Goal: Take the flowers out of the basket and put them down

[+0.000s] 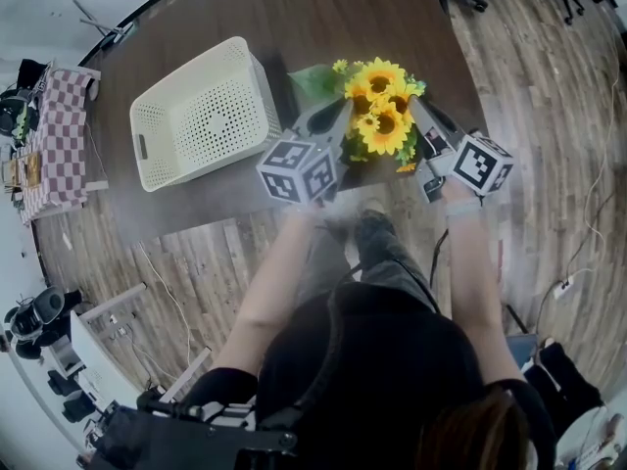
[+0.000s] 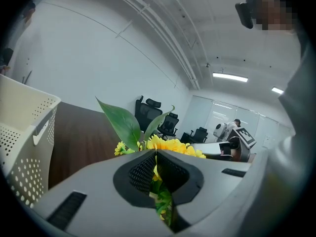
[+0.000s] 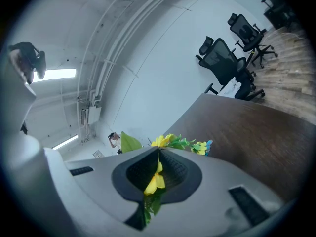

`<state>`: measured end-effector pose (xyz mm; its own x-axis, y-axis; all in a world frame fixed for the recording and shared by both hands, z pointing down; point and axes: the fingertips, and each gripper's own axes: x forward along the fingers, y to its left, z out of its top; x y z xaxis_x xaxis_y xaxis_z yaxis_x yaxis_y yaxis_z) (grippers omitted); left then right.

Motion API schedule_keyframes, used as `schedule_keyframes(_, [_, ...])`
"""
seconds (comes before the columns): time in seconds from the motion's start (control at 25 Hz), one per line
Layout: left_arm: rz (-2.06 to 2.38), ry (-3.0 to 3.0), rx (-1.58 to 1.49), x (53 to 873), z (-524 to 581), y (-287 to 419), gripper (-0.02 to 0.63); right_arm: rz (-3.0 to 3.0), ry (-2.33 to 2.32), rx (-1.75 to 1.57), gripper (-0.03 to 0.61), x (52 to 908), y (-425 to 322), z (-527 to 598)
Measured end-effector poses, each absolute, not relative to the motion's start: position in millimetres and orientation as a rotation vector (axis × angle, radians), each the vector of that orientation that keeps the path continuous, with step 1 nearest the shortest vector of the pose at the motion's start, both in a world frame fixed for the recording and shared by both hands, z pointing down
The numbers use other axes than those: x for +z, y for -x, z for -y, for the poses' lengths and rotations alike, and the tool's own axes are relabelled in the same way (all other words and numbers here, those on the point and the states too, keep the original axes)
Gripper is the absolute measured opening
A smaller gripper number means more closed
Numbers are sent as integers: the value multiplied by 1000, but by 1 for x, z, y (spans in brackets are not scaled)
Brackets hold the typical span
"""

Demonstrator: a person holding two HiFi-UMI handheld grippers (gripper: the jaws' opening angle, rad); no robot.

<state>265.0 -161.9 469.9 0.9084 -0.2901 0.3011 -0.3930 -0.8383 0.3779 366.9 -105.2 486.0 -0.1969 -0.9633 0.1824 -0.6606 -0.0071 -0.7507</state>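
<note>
- Shut tight with the left claw (image 2: 156, 157) on the flowers (image 1: 380, 116), with leaves and a bit of yellow bloom caught between the pads.
- Likewise with the right claw (image 3: 159, 156): closed on the same bunch from the other side, a yellow petal nipped in the jaws.
- Held just right of the basket (image 1: 196, 116), fully outside it, over the near edge of the worktop (image 1: 294, 18); impossible to tell whether resting on the wood or hanging above it.
- Probably at the set-down step, with the release not yet made.
- Gripped by petals and leaves rather than by a firm stem, so likely to tear or slip if the two claws pull apart or twist against each other.
- Placed very close to the worktop edge on the side away from the basket's far rim; if let go here, could tip off onto the floor (image 1: 196, 262).
- If released by one claw well ahead of the other, could swing and topple instead of lying flat.
</note>
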Motion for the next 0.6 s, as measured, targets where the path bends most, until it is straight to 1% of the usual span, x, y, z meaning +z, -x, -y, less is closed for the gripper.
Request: schedule_keyframes(0.6, [565,-2624,339,475,170,-257,4,-1849,1614,-1077,11,484,-363,107])
